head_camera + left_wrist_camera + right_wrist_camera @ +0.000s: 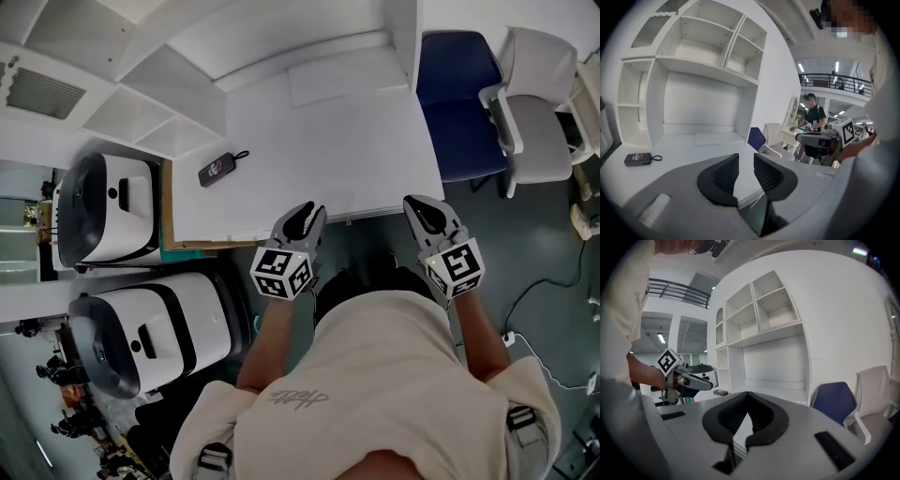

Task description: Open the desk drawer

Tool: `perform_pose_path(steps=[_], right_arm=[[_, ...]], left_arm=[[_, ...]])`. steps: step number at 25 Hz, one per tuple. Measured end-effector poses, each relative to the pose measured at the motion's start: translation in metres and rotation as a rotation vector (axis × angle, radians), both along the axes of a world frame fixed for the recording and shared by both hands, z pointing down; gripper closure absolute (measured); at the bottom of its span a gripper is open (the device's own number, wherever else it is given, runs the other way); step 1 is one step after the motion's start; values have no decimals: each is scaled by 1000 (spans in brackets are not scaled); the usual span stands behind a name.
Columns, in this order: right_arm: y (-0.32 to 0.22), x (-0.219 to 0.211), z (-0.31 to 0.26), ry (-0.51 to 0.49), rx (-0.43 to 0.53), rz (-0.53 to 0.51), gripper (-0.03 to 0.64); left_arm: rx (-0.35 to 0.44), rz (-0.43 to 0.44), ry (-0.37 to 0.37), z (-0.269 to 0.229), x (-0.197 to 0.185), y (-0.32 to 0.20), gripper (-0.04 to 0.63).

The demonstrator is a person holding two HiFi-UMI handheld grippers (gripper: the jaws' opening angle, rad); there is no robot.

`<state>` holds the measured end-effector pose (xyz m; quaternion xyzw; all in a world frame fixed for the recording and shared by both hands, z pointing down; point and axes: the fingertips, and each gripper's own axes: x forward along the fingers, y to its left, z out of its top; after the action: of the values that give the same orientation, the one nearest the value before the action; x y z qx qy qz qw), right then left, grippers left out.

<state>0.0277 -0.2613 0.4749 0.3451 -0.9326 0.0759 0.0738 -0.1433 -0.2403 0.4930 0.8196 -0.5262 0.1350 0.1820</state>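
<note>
The white desk (319, 141) has a thin layered front edge (281, 230), and no drawer front shows plainly under it. My left gripper (305, 214) hovers at that front edge; its jaws stand a narrow gap apart with nothing between them. Through that gap (746, 168) the desk edge shows just below the tips. My right gripper (424, 208) is level with the front right corner of the desk. Its pads (747, 411) meet at the tips, with nothing held.
A small black device with a cord loop (217, 170) lies on the desk's left part. Open white shelves (698, 56) rise behind the desk. A blue chair (459, 94) and a white chair (539, 103) stand to the right. Two white-and-black machines (112, 206) sit at the left.
</note>
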Motion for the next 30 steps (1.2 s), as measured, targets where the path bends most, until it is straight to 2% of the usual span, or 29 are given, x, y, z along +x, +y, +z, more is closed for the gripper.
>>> perform_pose_path(steps=[13,20,30], right_arm=[[-13,30,28,-51,-45,63,620],[-8,38,45,-50,-93,86,620],[-11,34,68,2,-148,63,618]], left_arm=[[-224,43,-94,90,20,7,508],[-388,42,-93,156,20,17,507],[-566,39,-98,243,18,22,508]])
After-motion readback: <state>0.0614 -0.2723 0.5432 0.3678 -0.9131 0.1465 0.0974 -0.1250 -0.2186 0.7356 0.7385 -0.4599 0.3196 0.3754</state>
